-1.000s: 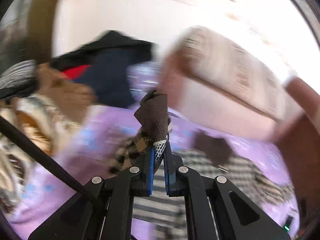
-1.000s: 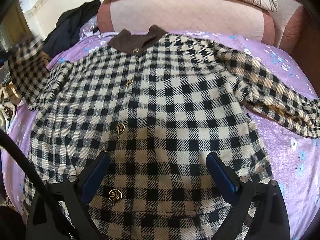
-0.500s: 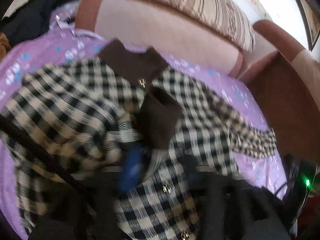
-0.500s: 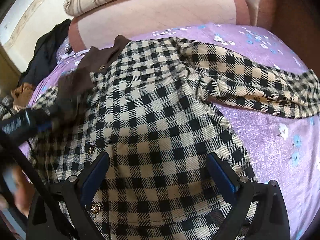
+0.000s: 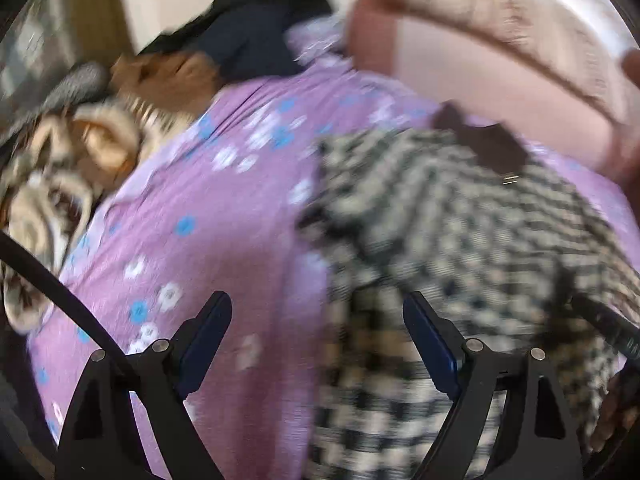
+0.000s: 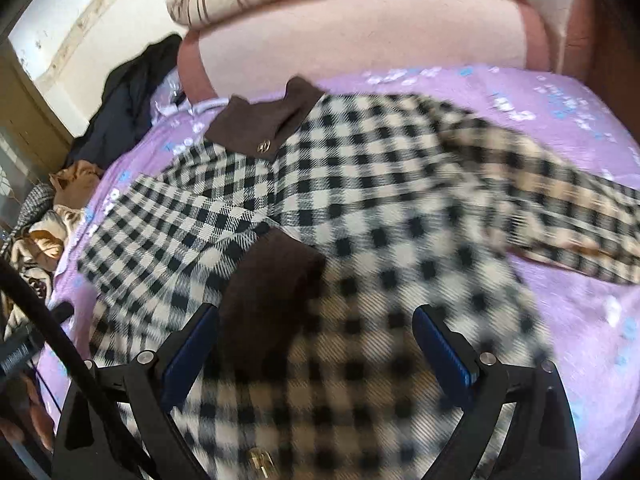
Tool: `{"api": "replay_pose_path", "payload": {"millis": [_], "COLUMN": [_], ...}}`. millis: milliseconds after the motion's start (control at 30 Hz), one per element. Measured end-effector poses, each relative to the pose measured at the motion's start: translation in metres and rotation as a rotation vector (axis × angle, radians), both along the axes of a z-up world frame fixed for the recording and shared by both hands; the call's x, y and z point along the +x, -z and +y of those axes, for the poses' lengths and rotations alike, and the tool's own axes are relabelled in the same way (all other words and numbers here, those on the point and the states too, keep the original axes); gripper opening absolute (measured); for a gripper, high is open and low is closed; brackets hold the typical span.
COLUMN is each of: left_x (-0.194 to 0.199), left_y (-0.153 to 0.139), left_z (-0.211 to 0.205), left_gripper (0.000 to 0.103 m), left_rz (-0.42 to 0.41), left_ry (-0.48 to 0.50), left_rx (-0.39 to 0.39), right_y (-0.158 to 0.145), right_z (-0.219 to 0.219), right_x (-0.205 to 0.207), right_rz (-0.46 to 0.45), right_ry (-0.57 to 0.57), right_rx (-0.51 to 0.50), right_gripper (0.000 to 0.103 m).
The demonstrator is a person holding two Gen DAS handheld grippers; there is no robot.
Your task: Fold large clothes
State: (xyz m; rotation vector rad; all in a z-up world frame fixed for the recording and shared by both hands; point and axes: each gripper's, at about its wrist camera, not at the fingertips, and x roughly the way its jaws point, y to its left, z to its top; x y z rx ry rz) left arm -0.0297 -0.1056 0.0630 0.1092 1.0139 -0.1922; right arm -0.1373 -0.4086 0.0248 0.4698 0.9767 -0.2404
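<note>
Purple floral bedspread carries the checked coat, collar far, one sleeve trailing right. That sleeve lies nearer the right gripper, spread wide and empty; the left gripper, likewise empty, hovers at the coat's left edge.

Bright daylight, both views. Left wrist: heavy motion blur on shirt and pillow. Right wrist: collar sharp, lower shirt smeared. Fisheye bending, dark vignette at edges.
</note>
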Motion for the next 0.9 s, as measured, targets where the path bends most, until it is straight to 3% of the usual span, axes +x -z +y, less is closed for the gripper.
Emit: {"api": "replay_pose_path", "payload": {"millis": [33,67,100,133,167,233,300,367,433,567,800,900], "left_x": [0.007,0.010,0.014,0.016,0.017,0.019,0.022,0.023,0.021,0.024,0.027,0.030], "left_y": [0.006,0.008,0.009,0.010,0.010,0.010,0.012,0.015,0.018,0.024,0.038,0.042], "left_z": [0.007,0.011,0.016,0.015,0.015,0.016,0.015,0.006,0.003,-0.011,-0.022,-0.021], "left_gripper": [0.087,0.087,0.087,0.087,0.087,0.087,0.087,0.087,0.087,0.087,0.087,0.087], "left_rz": [0.029,0.042,0.048,0.042,0.031,0.016,0.023,0.041,0.048,0.047,0.059,0.075], "left_ry": [-0.020,-0.032,-0.049,-0.057,-0.064,-0.064,-0.056,-0.046,-0.035,-0.017,0.002,-0.009], "left_rx": [-0.027,-0.048,-0.066,-0.062,-0.053,-0.026,-0.023,-0.027,-0.024,0.003,0.096,0.096], "right_y": [0.011,0.021,0.021,0.015,0.008,-0.008,-0.034,-0.054,-0.062,-0.049,-0.026,-0.011], "right_z": [0.001,0.002,0.005,0.009,0.014,0.018,0.018,0.003,-0.021,-0.061,-0.083,-0.089], "right_x": [0.014,0.025,0.031,0.034,0.038,0.037,0.030,0.022,0.018,0.028,0.041,0.048], "right_rz": [0.042,0.070,0.070,0.041,0.016,-0.012,-0.076,-0.104,-0.104,-0.066,-0.011,0.030], "right_ry": [0.000,-0.004,0.005,-0.010,-0.064,-0.098,-0.121,-0.083,-0.009,0.069,0.117,0.100], "right_rx": [0.023,0.052,0.013,-0.029,-0.030,-0.070,-0.199,-0.294,-0.318,-0.250,-0.317,-0.337], "right_gripper": [0.095,0.083,0.081,0.050,0.007,0.008,0.008,0.008,0.008,0.008,0.008,0.008]}}
